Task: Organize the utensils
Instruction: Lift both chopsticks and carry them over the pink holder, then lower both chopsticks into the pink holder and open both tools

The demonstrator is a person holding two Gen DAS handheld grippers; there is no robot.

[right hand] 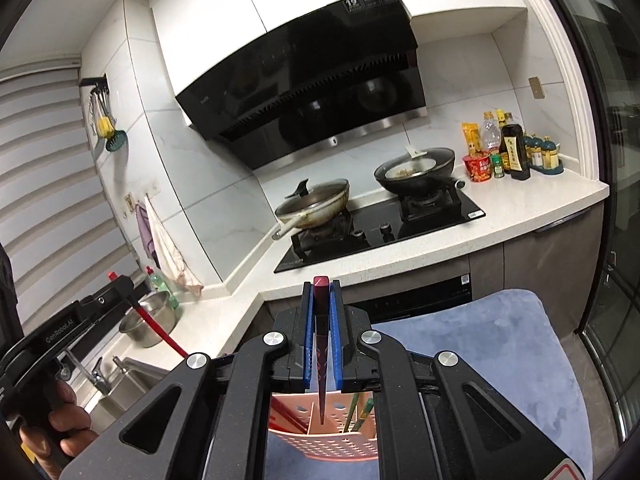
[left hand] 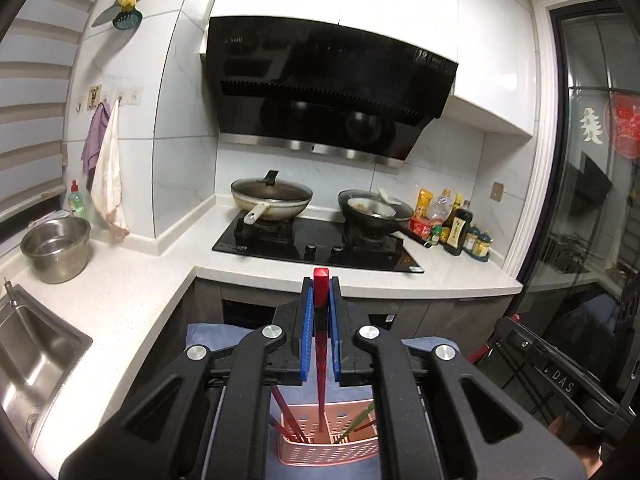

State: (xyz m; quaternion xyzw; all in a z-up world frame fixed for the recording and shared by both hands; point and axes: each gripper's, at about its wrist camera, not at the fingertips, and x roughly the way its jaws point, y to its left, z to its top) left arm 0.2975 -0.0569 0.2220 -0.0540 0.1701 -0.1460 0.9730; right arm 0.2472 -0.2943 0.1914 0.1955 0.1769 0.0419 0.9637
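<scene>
With each hand-held gripper pinching one chopstick, left (left hand: 321,312) on the bright red plastic chopstick (left hand: 321,344), right (right hand: 321,320) on the dark maroon chopstick (right hand: 321,360), lower tips straight into the pink perforated plastic basket (left hand: 332,454), releasing only once seated.

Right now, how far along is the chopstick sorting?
Done: red chopsticks and green ones already stand in separate compartments of the pink basket. In hand: left gripper is shut on a red chopstick, right gripper on a dark red chopstick, both over the basket. Left: dropping these two; any others are out of view.
</scene>
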